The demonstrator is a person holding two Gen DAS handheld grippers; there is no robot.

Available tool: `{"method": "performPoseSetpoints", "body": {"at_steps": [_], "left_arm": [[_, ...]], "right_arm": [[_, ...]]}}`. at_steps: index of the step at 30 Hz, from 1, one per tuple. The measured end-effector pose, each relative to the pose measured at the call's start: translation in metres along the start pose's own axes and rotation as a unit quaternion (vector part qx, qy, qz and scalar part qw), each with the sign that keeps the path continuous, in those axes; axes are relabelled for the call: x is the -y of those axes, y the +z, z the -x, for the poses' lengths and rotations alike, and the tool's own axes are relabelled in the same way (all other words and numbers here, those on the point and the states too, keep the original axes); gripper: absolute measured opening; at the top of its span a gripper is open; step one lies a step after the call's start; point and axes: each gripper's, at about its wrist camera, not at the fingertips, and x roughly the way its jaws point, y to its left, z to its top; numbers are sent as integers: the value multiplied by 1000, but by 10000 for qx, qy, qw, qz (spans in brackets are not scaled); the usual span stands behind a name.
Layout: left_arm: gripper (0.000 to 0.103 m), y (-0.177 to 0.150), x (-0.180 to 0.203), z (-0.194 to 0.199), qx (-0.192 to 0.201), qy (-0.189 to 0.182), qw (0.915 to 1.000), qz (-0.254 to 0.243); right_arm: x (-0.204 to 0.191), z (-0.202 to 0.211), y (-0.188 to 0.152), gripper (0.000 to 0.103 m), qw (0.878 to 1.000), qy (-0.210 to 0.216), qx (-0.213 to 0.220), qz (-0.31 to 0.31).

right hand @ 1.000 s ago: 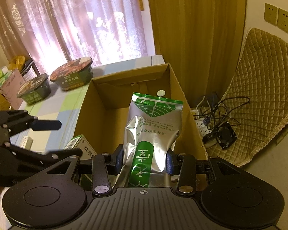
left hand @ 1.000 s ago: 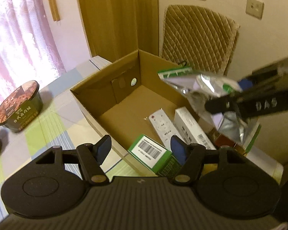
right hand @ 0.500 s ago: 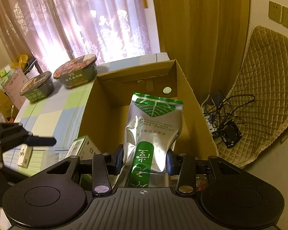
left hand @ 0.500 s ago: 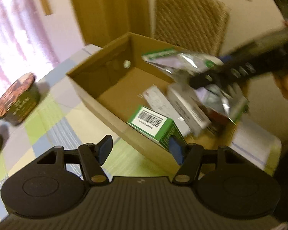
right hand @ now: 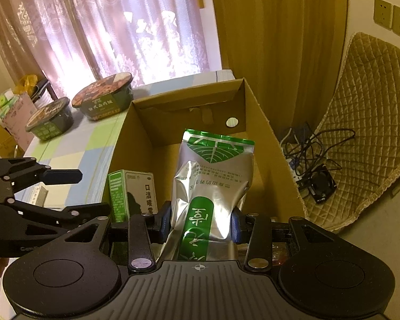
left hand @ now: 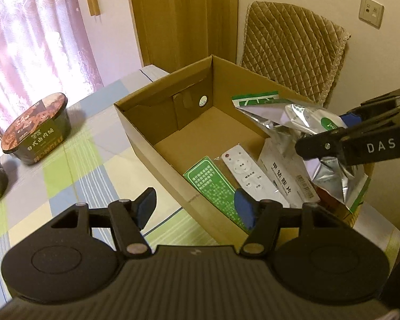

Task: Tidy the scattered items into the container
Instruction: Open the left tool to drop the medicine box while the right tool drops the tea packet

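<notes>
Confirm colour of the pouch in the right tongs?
Silver foil pouch with green top band and green label stripe; clearest in the right wrist view.

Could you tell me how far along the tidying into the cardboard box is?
Done: a green carton, a white remote and a white medicine box already lie in the cardboard box. In hand: the right claw holds a silver pouch above it. Left: two bowls and a small box on the table; the left claw is open.

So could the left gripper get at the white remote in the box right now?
Probably yes: the left gripper is open and empty, and the remote lies uncovered on the box floor; the foil bag hangs off to one side.
</notes>
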Motion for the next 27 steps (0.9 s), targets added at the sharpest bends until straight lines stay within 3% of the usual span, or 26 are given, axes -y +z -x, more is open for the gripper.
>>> {"method": "performPoseSetpoints", "body": {"at_steps": [16,18,19,27], "left_arm": [[61,3,-7,1,75,12,9999,98],[61,3,-8,2,88,6,9999,115],[61,3,-8,3,92,5,9999,128],[61,1,-12,7,97,3,9998,173]], "right_arm": [[-8,-16,8,45,9997,241,-14,40],[-9,-20,10,52,9995,322,-25,-25],[-8,-20,11,70,9993,366,0,-70],[-8,-14,13,72,9994,315,118,-51]]}}
